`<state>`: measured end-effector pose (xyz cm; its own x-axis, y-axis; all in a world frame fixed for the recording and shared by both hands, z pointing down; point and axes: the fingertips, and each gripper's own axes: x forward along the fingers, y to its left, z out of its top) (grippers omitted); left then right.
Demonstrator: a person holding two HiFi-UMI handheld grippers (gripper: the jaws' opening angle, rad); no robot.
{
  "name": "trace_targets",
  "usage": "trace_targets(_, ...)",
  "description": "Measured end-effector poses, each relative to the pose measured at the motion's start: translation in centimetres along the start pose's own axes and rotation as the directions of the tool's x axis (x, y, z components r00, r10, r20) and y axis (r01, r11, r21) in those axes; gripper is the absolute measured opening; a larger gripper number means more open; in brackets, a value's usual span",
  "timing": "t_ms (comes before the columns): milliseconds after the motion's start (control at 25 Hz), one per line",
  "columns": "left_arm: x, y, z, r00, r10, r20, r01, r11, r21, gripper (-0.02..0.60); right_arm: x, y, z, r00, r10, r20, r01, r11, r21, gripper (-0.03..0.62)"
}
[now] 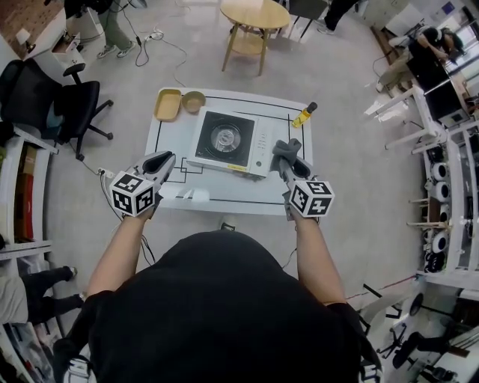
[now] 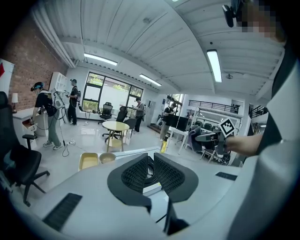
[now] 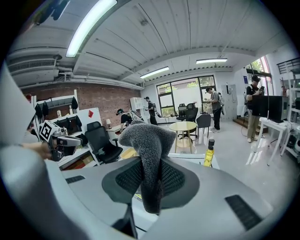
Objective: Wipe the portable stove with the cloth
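**A:** What holds the cloth?

**B:** The right gripper (image 1: pixel 288 158) is clamped on the grey cloth (image 1: pixel 285 149), right of centre in the head view. The cloth bunches above the jaws and a tail hangs below. The left gripper (image 1: pixel 160 161), lower left, has its jaws nearly together on nothing.

**A:** And the portable stove (image 1: pixel 228 141)?

**B:** Mid-frame on the white table (image 1: pixel 169 138), just left of the cloth and not touched by it. I'd press the bunched end flat on the top, wipe around the burner with light strokes, and steady the casing with the free tool.

**A:** Anything nearby?

**B:** There's a yellow tray (image 1: pixel 168 104) and a bowl (image 1: pixel 194 101) at the table's upper left, and a yellow bottle (image 1: pixel 304 116) at upper right. Above stands a round wooden table (image 1: pixel 254 15), and people work around the edges of the room.
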<state>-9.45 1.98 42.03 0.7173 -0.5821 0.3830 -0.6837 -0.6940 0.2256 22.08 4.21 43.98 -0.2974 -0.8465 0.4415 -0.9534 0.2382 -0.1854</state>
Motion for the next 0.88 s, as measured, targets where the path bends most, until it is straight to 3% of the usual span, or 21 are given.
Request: trace_targets(880, 8.9, 0.7, 1.8, 0.996, 0.081, -0.035, -0.082, 0.996, -0.028, 0.058, 8.0, -7.4, -0.1, 0.992, 0.104, -0.075, -0.104, 0.995, -0.002, 0.106)
